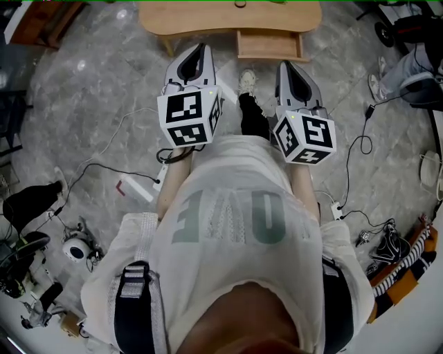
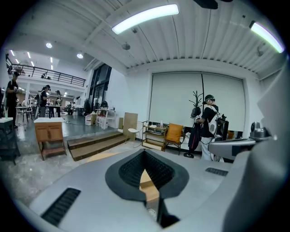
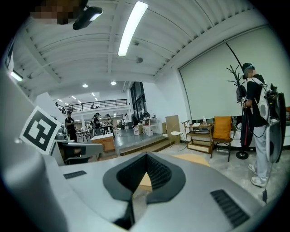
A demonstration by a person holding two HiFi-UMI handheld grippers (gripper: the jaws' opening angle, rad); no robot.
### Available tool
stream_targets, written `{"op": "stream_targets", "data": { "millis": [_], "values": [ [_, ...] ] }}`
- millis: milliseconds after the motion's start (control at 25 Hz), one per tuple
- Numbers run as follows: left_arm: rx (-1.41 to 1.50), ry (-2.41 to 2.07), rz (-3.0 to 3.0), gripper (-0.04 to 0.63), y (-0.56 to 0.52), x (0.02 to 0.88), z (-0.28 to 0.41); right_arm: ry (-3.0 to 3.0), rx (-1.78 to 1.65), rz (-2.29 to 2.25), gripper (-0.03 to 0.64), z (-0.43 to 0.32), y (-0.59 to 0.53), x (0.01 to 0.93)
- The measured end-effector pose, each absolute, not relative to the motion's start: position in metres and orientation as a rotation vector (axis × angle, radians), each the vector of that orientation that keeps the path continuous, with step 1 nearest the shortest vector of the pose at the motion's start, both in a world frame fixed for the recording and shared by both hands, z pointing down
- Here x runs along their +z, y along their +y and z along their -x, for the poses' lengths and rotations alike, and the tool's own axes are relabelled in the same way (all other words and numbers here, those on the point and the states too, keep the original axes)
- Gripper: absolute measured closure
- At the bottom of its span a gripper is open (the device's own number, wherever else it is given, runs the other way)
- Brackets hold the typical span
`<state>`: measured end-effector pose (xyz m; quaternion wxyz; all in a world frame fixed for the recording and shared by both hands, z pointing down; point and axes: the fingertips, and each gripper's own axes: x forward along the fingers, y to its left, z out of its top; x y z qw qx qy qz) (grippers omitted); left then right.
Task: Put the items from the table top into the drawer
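In the head view a light wooden table stands at the top edge, its drawer pulled open toward me. A small dark item lies on the table top, cut off by the frame. My left gripper and right gripper are held side by side short of the table, pointing at it, both empty. In the left gripper view the left gripper has its jaws together, with table wood showing behind the pads. The right gripper looks the same.
A white power strip and cables lie on the marble floor to my left, with more cables and gear to the right. A person stands to the right, beyond an orange chair. A wooden cabinet is far left.
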<state>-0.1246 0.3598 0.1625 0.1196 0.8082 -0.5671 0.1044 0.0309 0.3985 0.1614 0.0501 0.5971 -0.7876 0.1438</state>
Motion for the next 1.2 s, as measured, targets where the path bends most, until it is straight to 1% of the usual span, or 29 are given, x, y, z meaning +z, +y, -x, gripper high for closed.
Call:
{"op": "stream_targets", "data": {
  "millis": [360,840,1000,1200],
  "values": [
    [0.364,-1.685,-2.342,0.589,0.242,0.16,0.102,-2.376,0.223,-1.7,0.617,-0.035,0.257,0.16],
    [0.383,-1.777,-2.249,0.589,0.018,0.15,0.087,-2.398,0.296,-1.517,0.617,-0.053,0.027,0.167],
    [0.412,-1.788,-2.231,0.589,-0.024,0.149,0.085,-2.413,0.306,-1.488,0.617,-0.05,-0.017,0.164],
    [0.416,-1.773,-2.249,0.588,-0.05,0.146,0.084,-2.423,0.294,-1.506,0.617,-0.045,-0.041,0.157]
  ]
}}
